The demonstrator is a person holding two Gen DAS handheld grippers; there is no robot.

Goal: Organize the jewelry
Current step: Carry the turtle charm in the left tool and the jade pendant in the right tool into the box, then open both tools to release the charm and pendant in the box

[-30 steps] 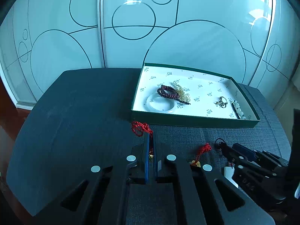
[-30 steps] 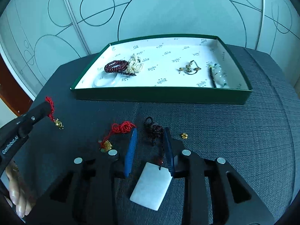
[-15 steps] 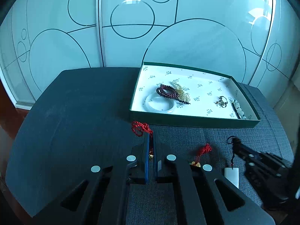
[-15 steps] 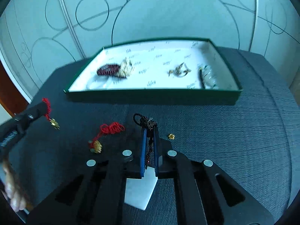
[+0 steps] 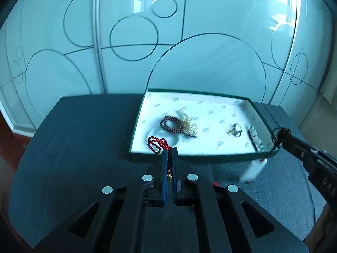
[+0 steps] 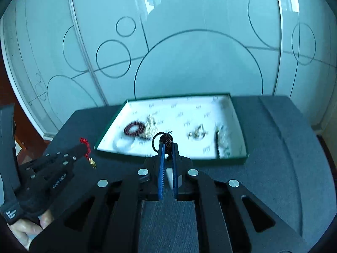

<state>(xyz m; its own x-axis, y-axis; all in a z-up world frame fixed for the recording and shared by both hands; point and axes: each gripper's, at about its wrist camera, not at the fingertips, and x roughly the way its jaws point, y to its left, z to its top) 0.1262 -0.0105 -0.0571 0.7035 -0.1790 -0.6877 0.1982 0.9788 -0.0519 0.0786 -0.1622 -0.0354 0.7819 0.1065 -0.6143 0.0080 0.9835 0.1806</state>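
Both fingers (image 5: 169, 154) tight on cords (image 5: 157, 144)

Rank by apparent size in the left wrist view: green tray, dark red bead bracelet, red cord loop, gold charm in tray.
1. green tray
2. dark red bead bracelet and red cord loop: alike, and the loop is nearer the camera, so unranked
3. gold charm

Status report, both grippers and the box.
Left gripper shut on red cord charm. Right gripper shut on dark cord, white pendant hanging. Both short of the box; nothing between.
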